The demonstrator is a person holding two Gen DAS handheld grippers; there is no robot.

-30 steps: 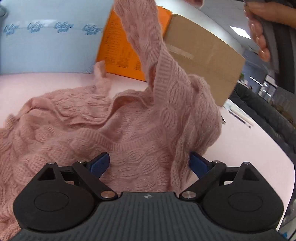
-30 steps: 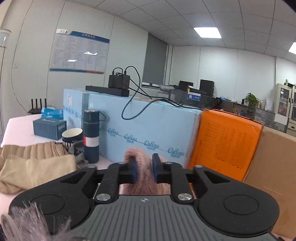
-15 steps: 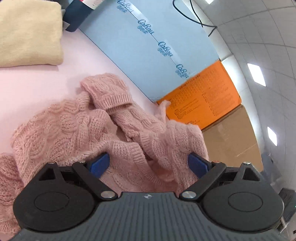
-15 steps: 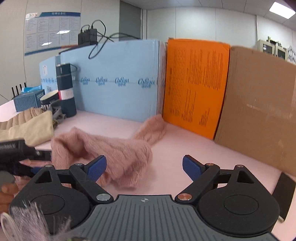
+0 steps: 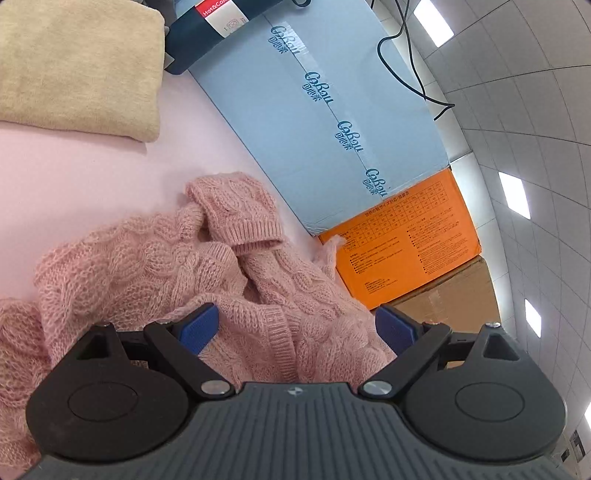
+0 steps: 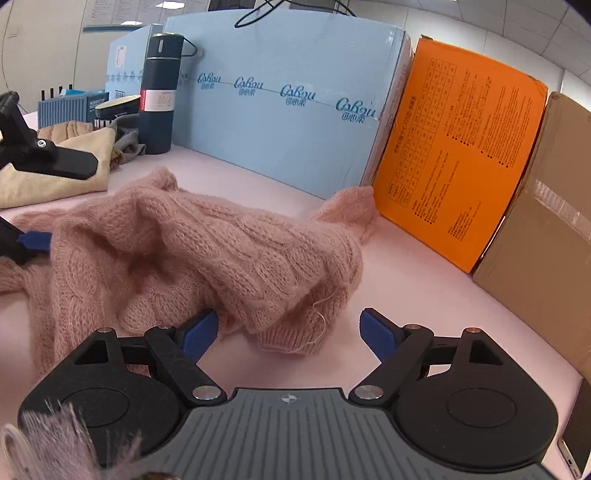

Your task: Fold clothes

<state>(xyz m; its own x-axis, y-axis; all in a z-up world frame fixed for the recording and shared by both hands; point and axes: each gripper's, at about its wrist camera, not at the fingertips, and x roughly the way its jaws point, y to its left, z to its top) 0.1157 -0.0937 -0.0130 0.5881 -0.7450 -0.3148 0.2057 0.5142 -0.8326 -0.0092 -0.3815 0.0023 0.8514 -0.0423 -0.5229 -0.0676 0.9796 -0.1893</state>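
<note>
Between the blue pads of the left gripper [image 5: 297, 328] lies a rumpled pink cable-knit sweater [image 5: 177, 266], heaped on the pale pink table [image 5: 74, 177]; the jaws stand wide apart, the knit bunched in the gap and close against both pads, though whether it touches them cannot be told. Ahead of these tongs and to the left sits a folded beige garment [image 5: 77, 70], with a dark flask [image 5: 207, 29] just beyond it against a light blue box [image 5: 325, 110]; an orange box [image 5: 406, 240] and a brown carton [image 5: 450, 295] follow to the right. The right gripper [image 6: 290, 330] hovers just above the table with its jaws closing yet well apart; a ribbed cuff of the sweater [image 6: 284, 336] lies between them, nearer the left pad [image 6: 199, 332], unpinched. The sweater's bulk spreads ahead and to the left of these tongs.
</note>
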